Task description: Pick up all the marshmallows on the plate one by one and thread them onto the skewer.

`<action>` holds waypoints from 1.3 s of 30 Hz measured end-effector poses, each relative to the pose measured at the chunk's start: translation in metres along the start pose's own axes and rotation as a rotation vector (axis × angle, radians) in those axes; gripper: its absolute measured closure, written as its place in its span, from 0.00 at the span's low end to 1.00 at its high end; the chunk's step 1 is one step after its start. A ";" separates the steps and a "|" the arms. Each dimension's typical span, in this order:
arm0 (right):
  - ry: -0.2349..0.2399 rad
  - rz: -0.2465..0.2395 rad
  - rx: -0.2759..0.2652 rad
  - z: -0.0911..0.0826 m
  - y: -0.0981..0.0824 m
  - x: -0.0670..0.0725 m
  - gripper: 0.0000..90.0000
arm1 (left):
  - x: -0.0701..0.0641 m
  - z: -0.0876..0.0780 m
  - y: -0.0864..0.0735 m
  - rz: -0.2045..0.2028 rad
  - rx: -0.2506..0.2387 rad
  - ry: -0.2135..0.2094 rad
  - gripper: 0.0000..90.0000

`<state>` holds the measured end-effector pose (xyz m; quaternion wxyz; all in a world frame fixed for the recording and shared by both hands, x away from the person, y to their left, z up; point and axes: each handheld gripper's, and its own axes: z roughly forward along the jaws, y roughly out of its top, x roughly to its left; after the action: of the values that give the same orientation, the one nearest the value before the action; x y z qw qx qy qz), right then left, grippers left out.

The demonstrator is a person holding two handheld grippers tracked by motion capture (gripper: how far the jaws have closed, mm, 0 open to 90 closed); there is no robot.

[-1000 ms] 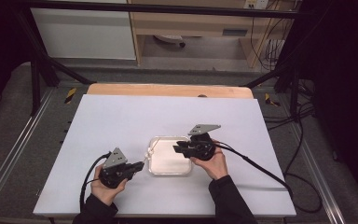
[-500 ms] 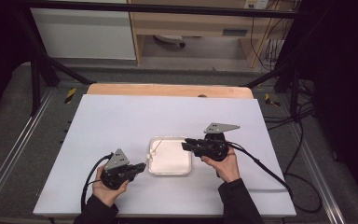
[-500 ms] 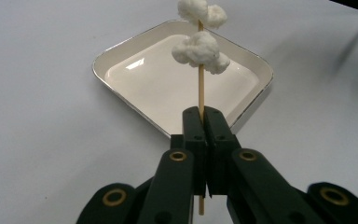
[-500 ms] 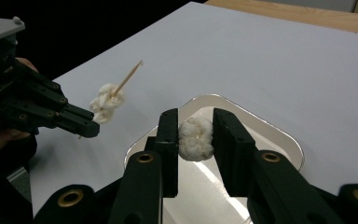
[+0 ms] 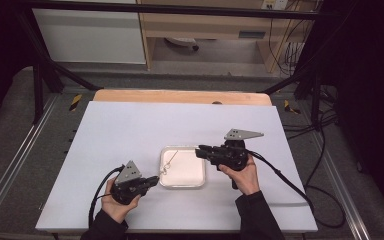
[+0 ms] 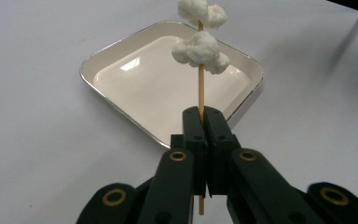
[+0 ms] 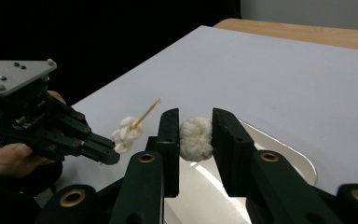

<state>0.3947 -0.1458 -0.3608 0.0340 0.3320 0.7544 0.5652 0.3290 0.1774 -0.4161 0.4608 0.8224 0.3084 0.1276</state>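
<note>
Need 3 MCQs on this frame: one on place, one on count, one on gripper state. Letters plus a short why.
1. Where is the white tray?
A. between the two grippers
B. at the table's far edge
C. on the floor

2. How many cotton pieces sit on the skewer?
A. none
B. two
C. five

3. What does the right gripper hold?
A. a cotton ball
B. a spoon
C. nothing

Key:
1 A, the high view shows it between the left gripper and the right one.
2 B, the left gripper view shows two clumps.
3 A, its pads press on the ball.
</note>
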 end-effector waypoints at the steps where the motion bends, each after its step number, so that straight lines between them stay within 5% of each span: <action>1: 0.011 0.006 -0.008 0.000 0.000 0.000 0.82 | -0.001 0.000 0.000 0.003 -0.001 -0.003 0.99; 12: 0.084 0.035 -0.037 0.009 0.006 0.006 0.82 | -0.009 0.002 0.002 0.028 -0.009 -0.031 0.99; 39: 0.170 0.093 -0.021 0.030 0.000 0.009 0.83 | -0.012 0.001 0.002 0.055 -0.042 -0.039 0.99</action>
<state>0.4005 -0.1160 -0.3686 -0.0531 0.3170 0.7324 0.6002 0.3204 0.1687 -0.4143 0.4803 0.8230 0.2739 0.1306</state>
